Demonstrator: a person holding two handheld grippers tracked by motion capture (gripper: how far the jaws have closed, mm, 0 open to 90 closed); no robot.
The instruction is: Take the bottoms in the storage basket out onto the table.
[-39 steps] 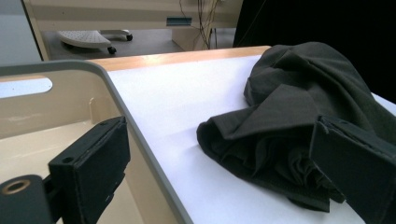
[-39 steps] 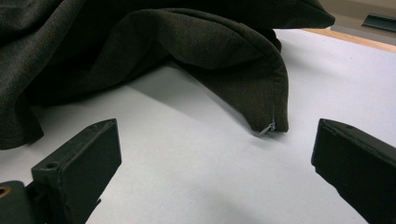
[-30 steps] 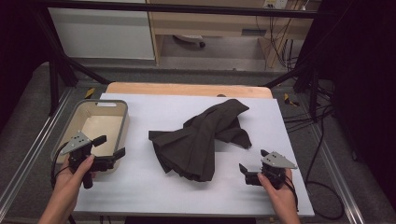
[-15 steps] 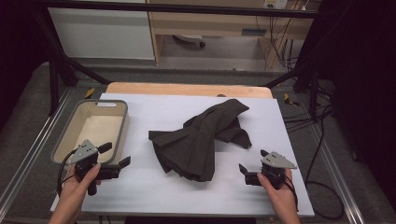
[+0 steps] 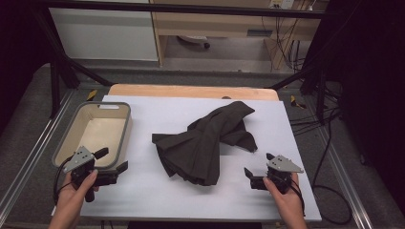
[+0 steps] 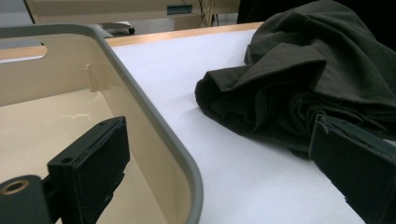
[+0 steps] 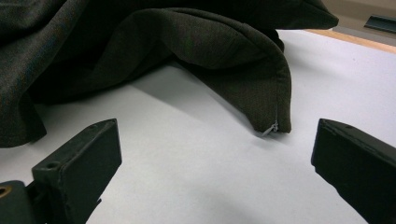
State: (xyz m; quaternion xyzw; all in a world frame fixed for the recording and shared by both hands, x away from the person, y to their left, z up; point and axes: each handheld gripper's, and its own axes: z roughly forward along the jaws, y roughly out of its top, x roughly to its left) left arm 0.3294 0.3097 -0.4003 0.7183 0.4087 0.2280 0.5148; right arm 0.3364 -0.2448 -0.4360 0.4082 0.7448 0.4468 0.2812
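Note:
A dark, crumpled garment (image 5: 205, 143) lies in the middle of the white table top (image 5: 157, 200). My left gripper (image 5: 115, 159) is open at the near left, straddling the near right corner of a beige bin (image 5: 125, 136). In the left gripper view one jaw hangs over the bin's inside (image 6: 56, 126) and the other stands near the garment (image 6: 303, 79), with nothing between them. My right gripper (image 5: 258, 163) is open at the near right, pointing at the garment's corner (image 7: 275, 88), where a small zip end (image 7: 271, 128) shows. It touches nothing.
The grey-rimmed bin (image 6: 154, 121) is empty and sits at the table's left edge. A wooden strip (image 5: 191, 90) runs along the far edge. Black frame bars and cables (image 5: 310, 119) stand beyond the table on the right.
My left gripper has moved a little toward the near edge and to the right, beside the bin's corner. The right gripper and the garment have not moved.

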